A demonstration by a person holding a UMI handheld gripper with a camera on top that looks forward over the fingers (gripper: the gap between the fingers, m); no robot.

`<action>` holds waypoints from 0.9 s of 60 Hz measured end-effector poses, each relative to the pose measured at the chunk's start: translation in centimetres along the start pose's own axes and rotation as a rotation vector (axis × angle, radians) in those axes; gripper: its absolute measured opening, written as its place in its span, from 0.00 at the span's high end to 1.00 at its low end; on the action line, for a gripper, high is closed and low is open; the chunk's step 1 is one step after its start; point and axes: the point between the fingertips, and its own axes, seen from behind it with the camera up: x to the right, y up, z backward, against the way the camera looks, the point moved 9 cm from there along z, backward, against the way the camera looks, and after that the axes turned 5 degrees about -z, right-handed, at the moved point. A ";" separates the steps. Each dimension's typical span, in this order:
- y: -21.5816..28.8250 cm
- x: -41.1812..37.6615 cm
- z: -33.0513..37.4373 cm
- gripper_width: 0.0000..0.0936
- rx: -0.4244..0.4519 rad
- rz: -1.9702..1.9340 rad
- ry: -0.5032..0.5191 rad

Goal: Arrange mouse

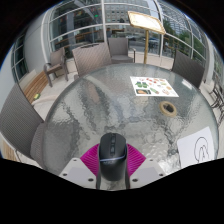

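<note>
Black mouse, pinched in claw

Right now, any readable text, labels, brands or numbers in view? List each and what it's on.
None can be read.
Colourful printed sheet on the glass table: patches of print, too small to read.
White sheet beside the fingers: a hand-drawn outline only, no words.
Black mouse, held between the pink pads of the hand-held gripper: no legible brand or label.

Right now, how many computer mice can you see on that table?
1. The black mouse sits between the gripper fingers on the glass table; none elsewhere in view.
</note>
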 end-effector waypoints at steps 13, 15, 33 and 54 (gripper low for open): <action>5.7 1.7 5.7 0.67 0.045 0.081 0.086; 8.1 2.8 8.0 0.67 0.096 0.099 0.086; 17.4 19.7 21.7 0.67 0.379 0.173 -0.028; 2.3 31.4 9.1 0.67 0.028 0.097 -0.027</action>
